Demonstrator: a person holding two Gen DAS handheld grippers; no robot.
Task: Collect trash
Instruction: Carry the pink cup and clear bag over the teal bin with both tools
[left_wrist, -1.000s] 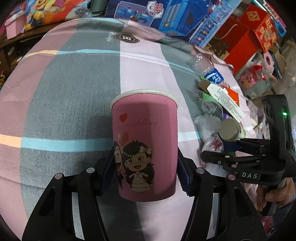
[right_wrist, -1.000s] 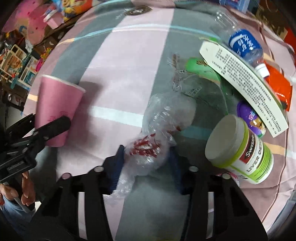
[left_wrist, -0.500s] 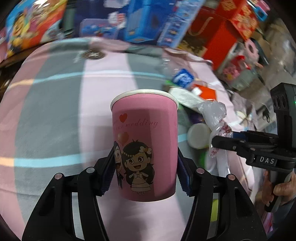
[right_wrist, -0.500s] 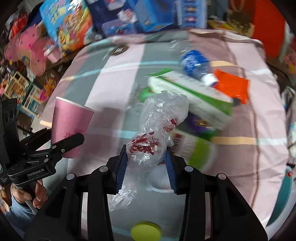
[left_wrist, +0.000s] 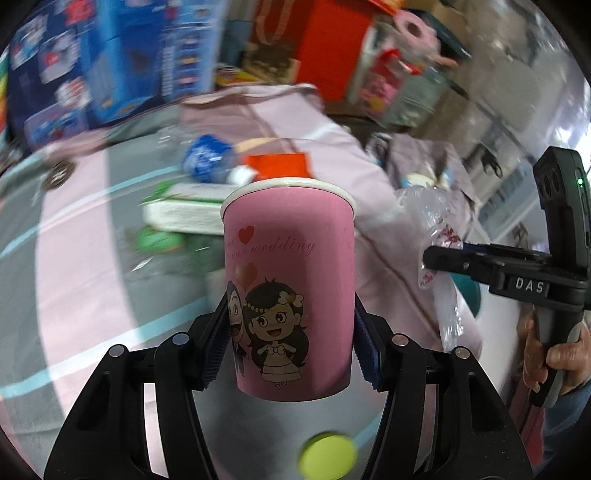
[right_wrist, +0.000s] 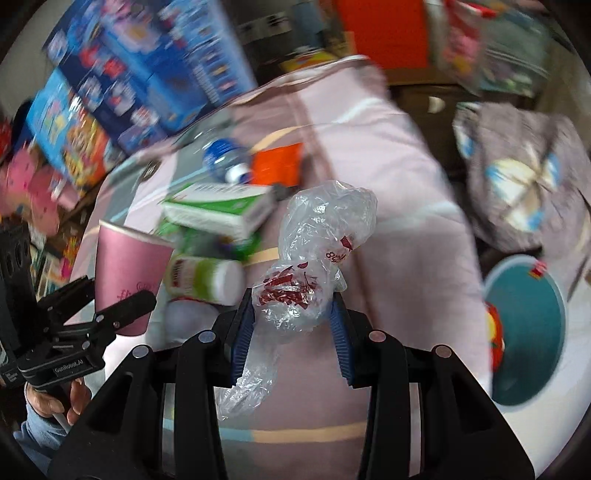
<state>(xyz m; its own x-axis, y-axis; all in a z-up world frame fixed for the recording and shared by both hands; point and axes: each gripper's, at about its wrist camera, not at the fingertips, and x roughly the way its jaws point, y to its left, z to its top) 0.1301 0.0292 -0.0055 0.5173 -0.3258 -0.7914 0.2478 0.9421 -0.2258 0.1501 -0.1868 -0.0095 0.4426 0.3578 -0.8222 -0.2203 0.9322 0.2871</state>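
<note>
My left gripper (left_wrist: 290, 347) is shut on a pink paper cup (left_wrist: 288, 280) with a cartoon wedding couple, held upright above the striped cloth. My right gripper (right_wrist: 293, 328) is shut on a crumpled clear plastic bag (right_wrist: 317, 251) with red print, also lifted. The cup also shows at the left of the right wrist view (right_wrist: 129, 273). The bag shows at the right of the left wrist view (left_wrist: 436, 236). A white bin with a teal inside (right_wrist: 524, 328) stands low at the right, past the table edge.
On the cloth lie a green-and-white box (right_wrist: 221, 210), a plastic bottle with a blue label (right_wrist: 225, 158), an orange packet (right_wrist: 277, 164), a white jar with a green label (right_wrist: 203, 280) and a yellow-green lid (left_wrist: 327, 459). Toy boxes (right_wrist: 147, 74) stand behind.
Both grippers have swung right and risen with their loads. The right gripper lifted the plastic bag off the cloth. The bin has come into the right wrist view.
</note>
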